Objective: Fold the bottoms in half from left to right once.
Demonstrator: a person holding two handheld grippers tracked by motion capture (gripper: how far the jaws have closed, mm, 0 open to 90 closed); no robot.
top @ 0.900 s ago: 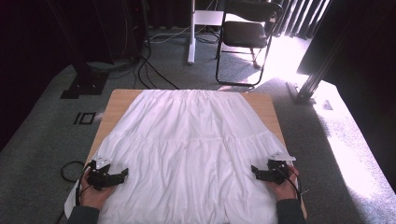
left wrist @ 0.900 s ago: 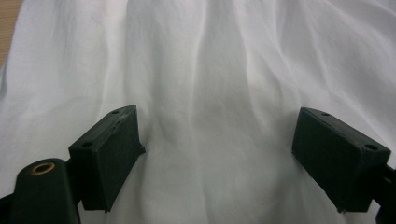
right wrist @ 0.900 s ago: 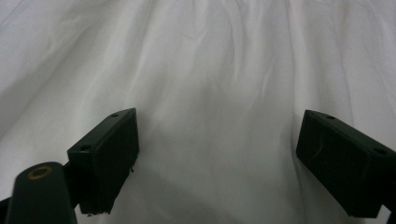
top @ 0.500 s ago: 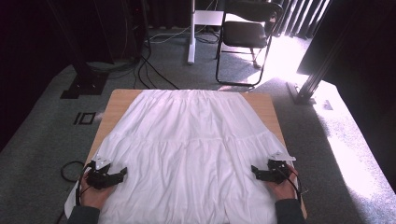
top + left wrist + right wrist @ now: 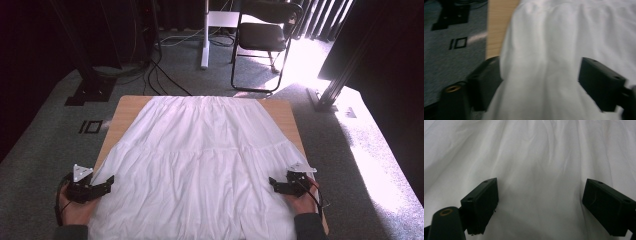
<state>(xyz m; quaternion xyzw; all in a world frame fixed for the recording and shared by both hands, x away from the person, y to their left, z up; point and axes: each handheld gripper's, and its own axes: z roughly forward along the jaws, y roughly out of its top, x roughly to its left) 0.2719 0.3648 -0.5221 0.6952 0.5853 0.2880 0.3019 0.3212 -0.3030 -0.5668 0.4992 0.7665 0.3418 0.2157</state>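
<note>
A white skirt (image 5: 200, 160) lies spread flat over a wooden table (image 5: 131, 106), waistband at the far end, hem toward me. My left gripper (image 5: 106, 184) sits at the skirt's near left edge, and in the left gripper view its jaws (image 5: 541, 83) stand wide apart, with the skirt's edge (image 5: 544, 65) running between them untouched. At the near right edge is my right gripper (image 5: 274, 184). Its jaws (image 5: 540, 203) are spread wide over the white fabric (image 5: 536, 165) and press on nothing.
A black chair (image 5: 262, 37) and a white stand (image 5: 205, 35) are on the grey carpet beyond the table. Cables (image 5: 160, 75) trail on the floor at the far left. Bright sunlight falls on the floor at the right (image 5: 370, 165).
My left gripper has shifted a little to the left, toward the skirt's outer edge. The right gripper has stayed in place.
</note>
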